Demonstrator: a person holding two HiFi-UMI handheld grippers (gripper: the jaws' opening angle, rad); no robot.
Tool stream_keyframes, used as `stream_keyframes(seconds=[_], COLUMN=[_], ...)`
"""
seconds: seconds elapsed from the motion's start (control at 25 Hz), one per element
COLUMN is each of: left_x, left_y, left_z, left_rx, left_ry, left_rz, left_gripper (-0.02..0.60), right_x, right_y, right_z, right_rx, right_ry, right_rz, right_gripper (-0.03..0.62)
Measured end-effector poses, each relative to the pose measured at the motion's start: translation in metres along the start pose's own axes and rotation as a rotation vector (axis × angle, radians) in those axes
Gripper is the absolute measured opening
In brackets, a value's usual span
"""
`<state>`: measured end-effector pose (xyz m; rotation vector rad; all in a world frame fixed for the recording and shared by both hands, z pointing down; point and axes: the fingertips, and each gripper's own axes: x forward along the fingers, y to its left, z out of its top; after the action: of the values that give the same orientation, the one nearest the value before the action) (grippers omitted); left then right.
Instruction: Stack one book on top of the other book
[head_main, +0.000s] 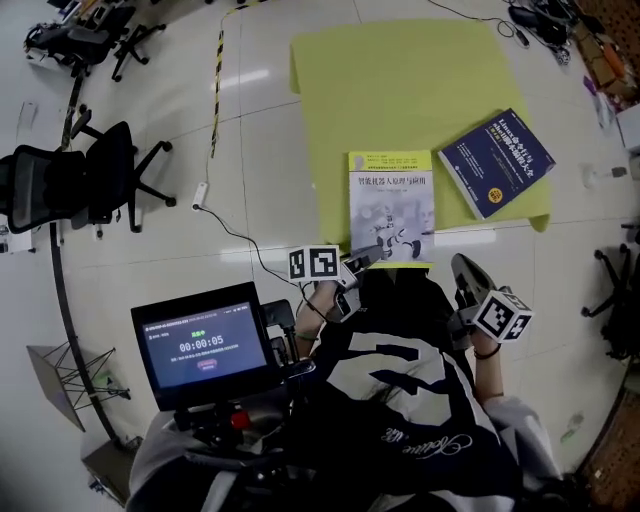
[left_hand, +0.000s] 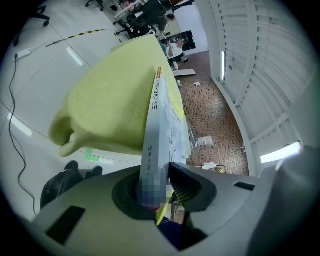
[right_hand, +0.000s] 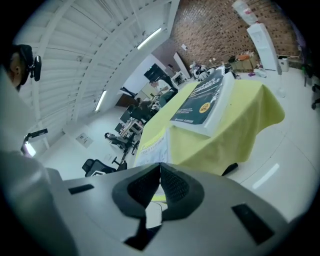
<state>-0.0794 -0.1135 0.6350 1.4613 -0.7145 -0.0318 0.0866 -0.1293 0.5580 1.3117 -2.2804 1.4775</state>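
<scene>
A white and yellow book (head_main: 391, 205) lies near the front edge of the yellow-green covered table (head_main: 380, 90). A dark blue book (head_main: 496, 162) lies to its right, turned at an angle, and shows in the right gripper view too (right_hand: 202, 102). My left gripper (head_main: 368, 256) is at the white book's near left corner. In the left gripper view the book's spine (left_hand: 159, 125) runs between the jaws, and the gripper (left_hand: 161, 185) is shut on it. My right gripper (head_main: 460, 266) hovers off the table's front edge, right of the white book, shut (right_hand: 160, 175) and empty.
Black office chairs (head_main: 90, 175) stand on the white floor at the left. A cable (head_main: 235, 235) trails over the floor toward the table. A small screen with a timer (head_main: 205, 345) sits at the person's chest. More chairs and desks crowd the far end of the room (right_hand: 125, 132).
</scene>
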Motion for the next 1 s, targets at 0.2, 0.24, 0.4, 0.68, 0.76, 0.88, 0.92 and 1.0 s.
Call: stream_keyframes(seconds=[0.2,0.24,0.4,0.68,0.76,0.88,0.92,1.0], left_x=[-0.013,-0.015,-0.021,-0.059,-0.063,-0.073,-0.077,-0.081], left_y=[0.001,0.002,0.009,0.024,0.025,0.03,0.03,0.029], left_z=[-0.013,-0.015,-0.023,-0.051,-0.052,-0.057,-0.058,-0.057], left_rx=[-0.022,-0.027,-0.035,0.005,0.013,0.058,0.083,0.146], left_ry=[-0.011,-0.015,-0.028,-0.009,-0.003,0.012,0.019,0.042], left_rz=[0.022,0.03,0.069,0.105,0.119,0.146,0.16,0.198], left_gripper=[0.092,0.094,0.094,0.092,0.092,0.094,0.094,0.094], right_x=[0.04,0.049,0.078,0.11,0.117,0.112,0.109,0.103], right_y=[-0.01,-0.011,-0.009,0.018,0.022,0.033,0.037,0.045], right_z=[-0.01,-0.013,-0.028,-0.075,-0.075,-0.085,-0.088,-0.087], right_rx=[-0.056,-0.049,0.006,0.17,0.164,0.139,0.129,0.064], right_ry=[0.177,0.21,0.3,0.313,0.312,0.333,0.338,0.336], right_rz=[0.137,0.164,0.257,0.306,0.311,0.317,0.318,0.313], right_gripper=[0.136,0.147,0.202,0.206,0.175,0.109,0.096,0.08])
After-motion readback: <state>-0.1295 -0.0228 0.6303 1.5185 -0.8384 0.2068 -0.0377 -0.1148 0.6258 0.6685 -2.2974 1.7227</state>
